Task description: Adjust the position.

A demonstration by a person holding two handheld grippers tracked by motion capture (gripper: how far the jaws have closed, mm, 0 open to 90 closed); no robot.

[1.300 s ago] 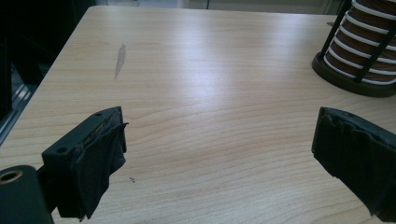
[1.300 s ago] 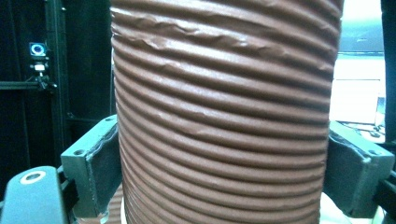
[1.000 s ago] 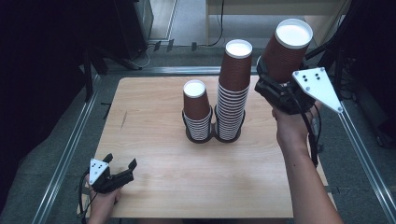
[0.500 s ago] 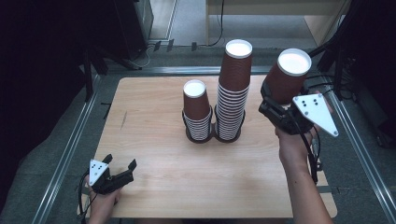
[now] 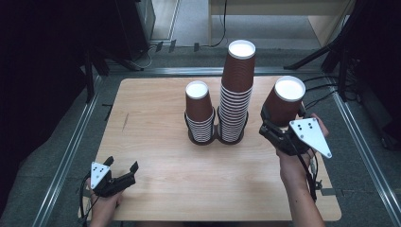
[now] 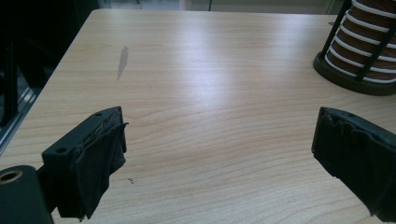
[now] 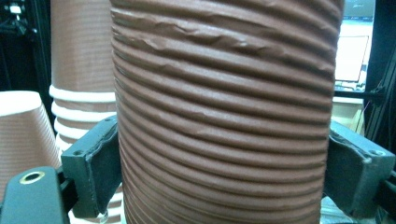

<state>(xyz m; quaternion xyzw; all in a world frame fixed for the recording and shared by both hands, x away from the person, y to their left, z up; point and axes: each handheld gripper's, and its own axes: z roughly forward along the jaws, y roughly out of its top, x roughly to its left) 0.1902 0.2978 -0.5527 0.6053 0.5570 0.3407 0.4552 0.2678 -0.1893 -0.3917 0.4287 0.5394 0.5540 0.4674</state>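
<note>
Your left gripper (image 5: 124, 173) sits at the near left corner of the pale wooden table (image 5: 156, 142), well left of the black double cup holder (image 5: 216, 136), jaws spread wide on nothing. Right of that holder, your right gripper (image 5: 273, 126) clamps an upside-down brown ribbed paper cup (image 5: 284, 101) above the table.

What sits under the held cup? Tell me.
Under the cup clamped in the right gripper, bare table shows in the high view. The cup and gripper hide the spot directly beneath, so contact cannot be judged.
</note>
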